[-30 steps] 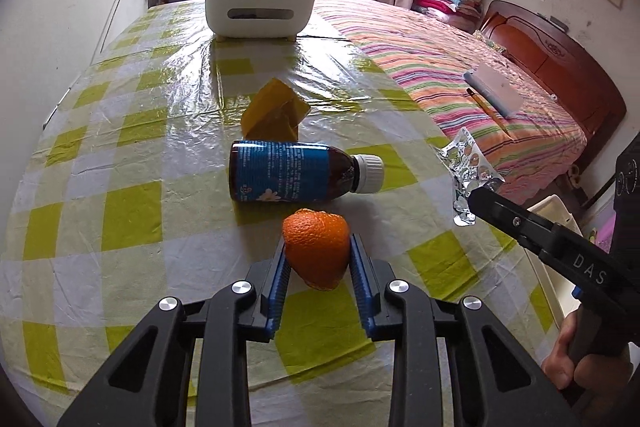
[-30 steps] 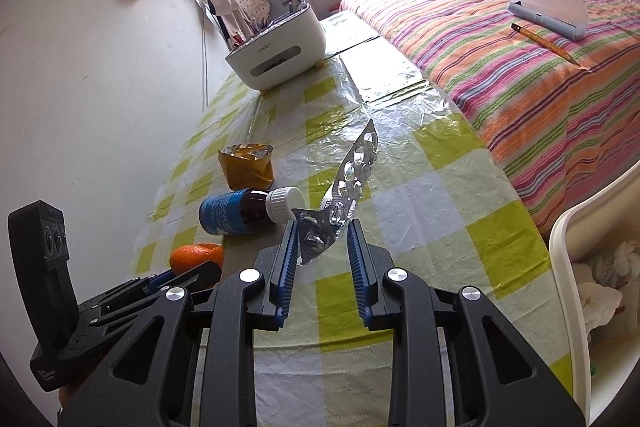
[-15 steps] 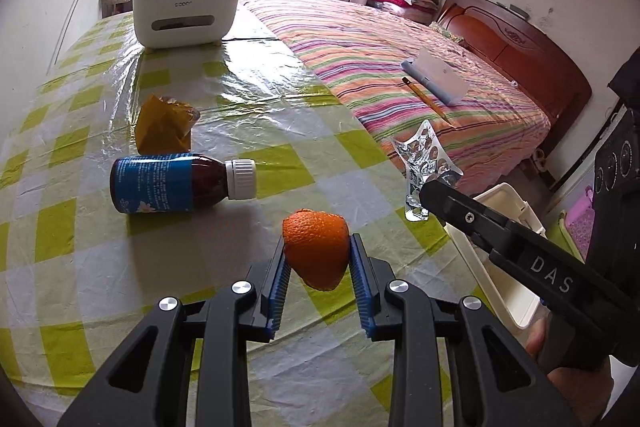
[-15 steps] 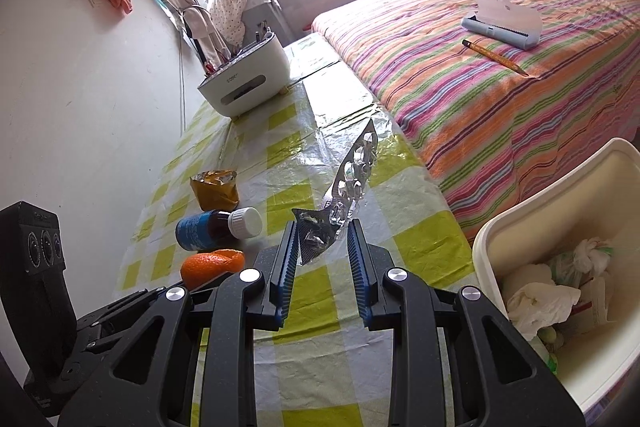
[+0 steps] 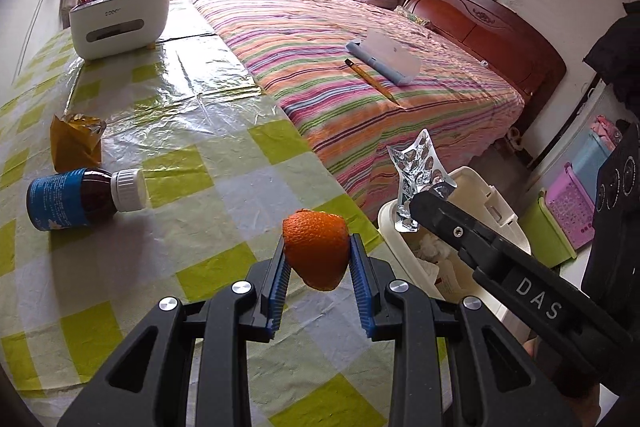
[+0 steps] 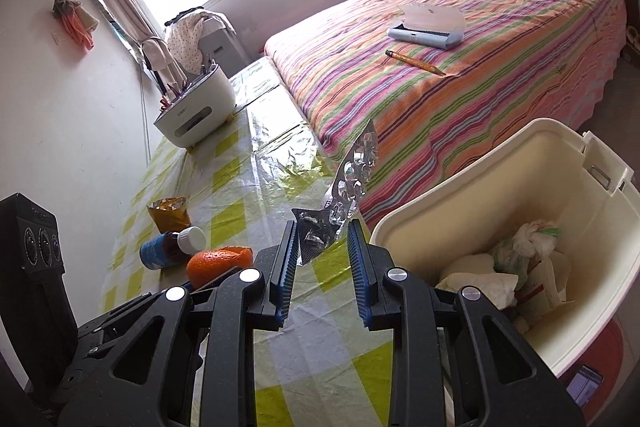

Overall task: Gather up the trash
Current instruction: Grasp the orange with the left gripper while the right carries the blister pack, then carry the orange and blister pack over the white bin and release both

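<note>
**Both tools loaded at the bin**

The left tool [image 5: 318, 267] grips an orange peel [image 5: 316, 249] above the tabletop [image 5: 224, 195] edge. The right tool [image 6: 322, 255] pinches an empty blister pack [image 6: 344, 203] near the white bin [image 6: 480, 195], right of the tabletop.

I'm seeing a bright orange peel [image 5: 316, 251] between blue pads [image 5: 278, 277], a silver blister pack [image 6: 344, 199], a cream bin [image 6: 460, 187], a yellow-green and white checked tablecloth [image 5: 192, 163], a blue-labelled brown bottle [image 5: 80, 197], and a bedspread [image 5: 360, 67] striped pink, orange and green.
</note>
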A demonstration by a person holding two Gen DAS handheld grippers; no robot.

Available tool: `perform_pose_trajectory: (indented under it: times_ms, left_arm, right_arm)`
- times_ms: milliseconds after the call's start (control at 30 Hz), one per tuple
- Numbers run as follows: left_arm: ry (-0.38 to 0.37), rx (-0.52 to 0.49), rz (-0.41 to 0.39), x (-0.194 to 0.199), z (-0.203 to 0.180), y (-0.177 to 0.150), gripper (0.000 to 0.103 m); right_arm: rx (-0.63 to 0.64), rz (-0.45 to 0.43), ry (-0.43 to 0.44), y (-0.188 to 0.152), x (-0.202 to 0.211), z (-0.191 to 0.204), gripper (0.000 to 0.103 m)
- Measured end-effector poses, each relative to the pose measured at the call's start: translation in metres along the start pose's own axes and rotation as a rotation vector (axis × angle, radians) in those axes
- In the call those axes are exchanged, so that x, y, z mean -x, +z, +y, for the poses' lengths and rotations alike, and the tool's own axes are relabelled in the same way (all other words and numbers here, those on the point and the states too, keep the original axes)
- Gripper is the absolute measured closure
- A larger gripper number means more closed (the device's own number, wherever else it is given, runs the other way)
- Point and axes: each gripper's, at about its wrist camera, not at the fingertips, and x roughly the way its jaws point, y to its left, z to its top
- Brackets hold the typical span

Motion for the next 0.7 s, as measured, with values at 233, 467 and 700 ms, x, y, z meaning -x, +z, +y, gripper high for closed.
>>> perform_pose_trajectory:
  times_ms: [233,467,700]
  left_arm:
    - [-0.035,-0.028,0.01,-0.012,-0.02,0.001,0.074]
    - [-0.053,-0.037,0.014,-0.016,-0.03,0.002,0.074]
    - [-0.074,-0.036,0.021,-0.021,-0.037,0.004,0.074]
  right_arm:
    - [-0.083,-0.063,-0.086,-0.002,0.016,-0.031,0.079]
    - [-0.152,-0.111,-0.131,-0.002,0.029,-0.053,0.076]
    - [-0.203,-0.179,-0.147,0.0,0.042,-0.063,0.076]
